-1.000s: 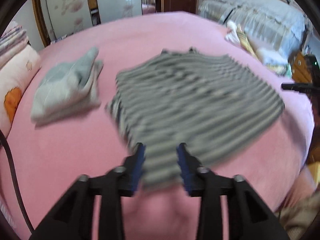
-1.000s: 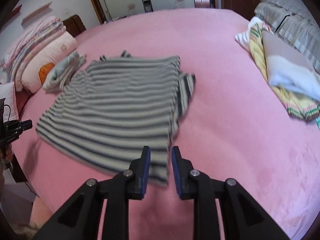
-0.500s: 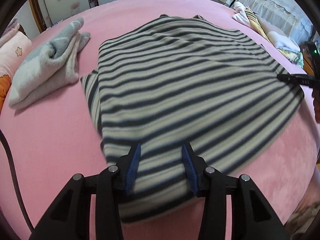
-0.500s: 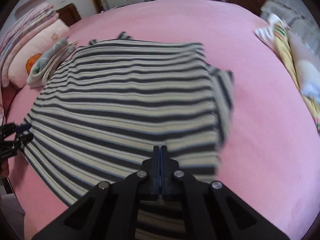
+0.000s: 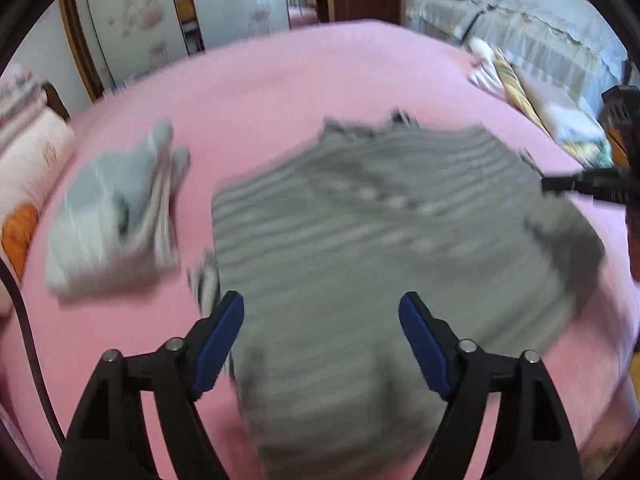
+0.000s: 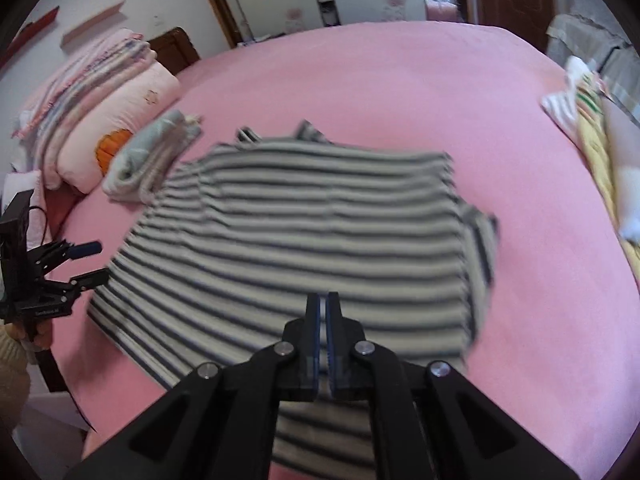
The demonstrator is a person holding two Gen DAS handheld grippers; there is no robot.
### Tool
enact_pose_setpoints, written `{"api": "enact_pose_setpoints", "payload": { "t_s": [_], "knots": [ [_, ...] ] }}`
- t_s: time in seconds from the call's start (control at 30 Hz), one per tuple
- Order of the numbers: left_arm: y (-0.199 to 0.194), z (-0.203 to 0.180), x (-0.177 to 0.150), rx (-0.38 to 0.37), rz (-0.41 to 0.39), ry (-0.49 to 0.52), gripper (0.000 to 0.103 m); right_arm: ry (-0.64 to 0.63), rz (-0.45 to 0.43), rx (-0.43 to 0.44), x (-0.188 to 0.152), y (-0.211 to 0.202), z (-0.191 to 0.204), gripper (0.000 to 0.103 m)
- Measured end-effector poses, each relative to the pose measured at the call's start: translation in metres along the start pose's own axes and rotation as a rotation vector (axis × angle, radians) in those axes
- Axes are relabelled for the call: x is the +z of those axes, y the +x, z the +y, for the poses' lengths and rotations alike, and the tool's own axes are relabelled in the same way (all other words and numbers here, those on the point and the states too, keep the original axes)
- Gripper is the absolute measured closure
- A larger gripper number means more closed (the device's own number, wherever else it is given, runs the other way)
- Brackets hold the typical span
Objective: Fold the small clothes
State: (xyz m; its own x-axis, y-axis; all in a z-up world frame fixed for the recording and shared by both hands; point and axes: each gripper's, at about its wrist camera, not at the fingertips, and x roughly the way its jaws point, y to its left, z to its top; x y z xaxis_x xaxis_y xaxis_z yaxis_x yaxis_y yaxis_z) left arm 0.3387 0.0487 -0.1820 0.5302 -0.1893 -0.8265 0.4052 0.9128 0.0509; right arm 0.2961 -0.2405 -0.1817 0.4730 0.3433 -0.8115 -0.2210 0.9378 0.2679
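Left gripper (image 5: 321, 314) jaws opening, wide over the striped shirt (image 6: 304, 232), pads clear of it. Right gripper (image 6: 323, 308) pinches the shirt's near hem (pads pressed together). Shirt lies on pink bed (image 6: 400, 80), folded grey garment (image 6: 152, 156) beside. Earlier, left jaws narrower.
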Motion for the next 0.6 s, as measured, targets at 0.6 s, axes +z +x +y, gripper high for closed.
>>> {"api": "enact_pose_setpoints", "payload": {
  "t_s": [0.6],
  "knots": [
    [0.136, 0.075, 0.062, 0.109, 0.141, -0.198, 0.041, 0.166, 0.091, -0.154, 0.080, 0.104, -0.110, 0.103]
  ]
}}
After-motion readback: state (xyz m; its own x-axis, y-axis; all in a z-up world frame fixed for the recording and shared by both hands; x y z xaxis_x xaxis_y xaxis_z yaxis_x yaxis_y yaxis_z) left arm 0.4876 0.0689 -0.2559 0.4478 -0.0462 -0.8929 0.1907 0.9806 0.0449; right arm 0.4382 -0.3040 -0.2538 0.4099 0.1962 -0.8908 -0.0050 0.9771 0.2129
